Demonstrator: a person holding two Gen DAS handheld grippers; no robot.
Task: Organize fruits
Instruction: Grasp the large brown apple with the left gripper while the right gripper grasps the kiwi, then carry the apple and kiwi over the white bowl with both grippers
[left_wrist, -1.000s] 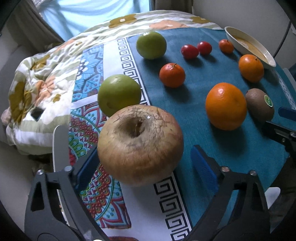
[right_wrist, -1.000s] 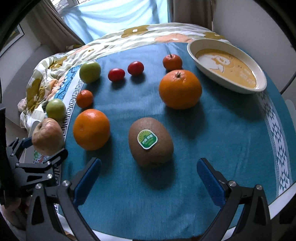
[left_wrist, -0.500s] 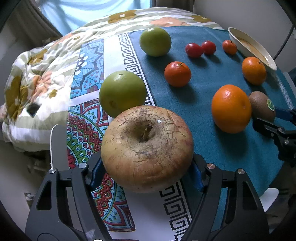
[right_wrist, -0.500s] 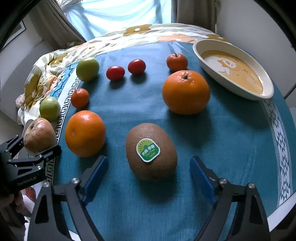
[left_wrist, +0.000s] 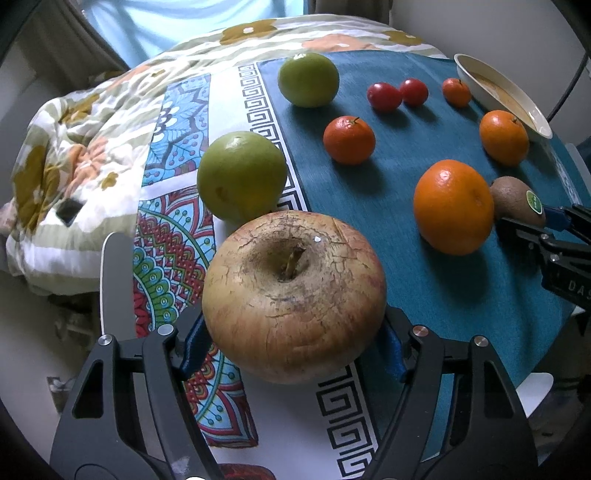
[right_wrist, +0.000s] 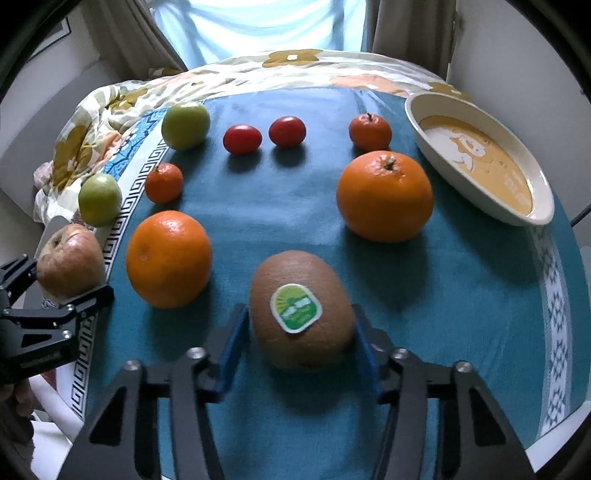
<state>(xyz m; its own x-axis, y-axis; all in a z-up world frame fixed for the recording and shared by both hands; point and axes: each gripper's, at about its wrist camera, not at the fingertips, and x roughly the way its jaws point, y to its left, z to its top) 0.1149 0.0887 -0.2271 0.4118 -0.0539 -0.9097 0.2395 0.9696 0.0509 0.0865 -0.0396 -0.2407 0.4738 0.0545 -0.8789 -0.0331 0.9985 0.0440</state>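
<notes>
Kiwi (right_wrist: 301, 312) at 6 o'clock: soft, light; right gripper (right_wrist: 299, 347) jaws closing across its middle. Apple (left_wrist: 293, 295) firm, heavier; we note left gripper (left_wrist: 293, 349) clamping it.

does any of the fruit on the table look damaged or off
Yes, the apple between the left gripper's pads: its skin is dull, brownish and covered in fine cracks, unlike the smooth green fruits and oranges. The kiwi between the right gripper's closing jaws looks sound. Nothing is spilled.

Fruits (right_wrist: 384, 195) ringed on tablecloth (right_wrist: 461, 295), dish (right_wrist: 480, 162) far right, apple (right_wrist: 68, 262) at left edge, kiwi (right_wrist: 299, 310) nearest, possibly lifted.
</notes>
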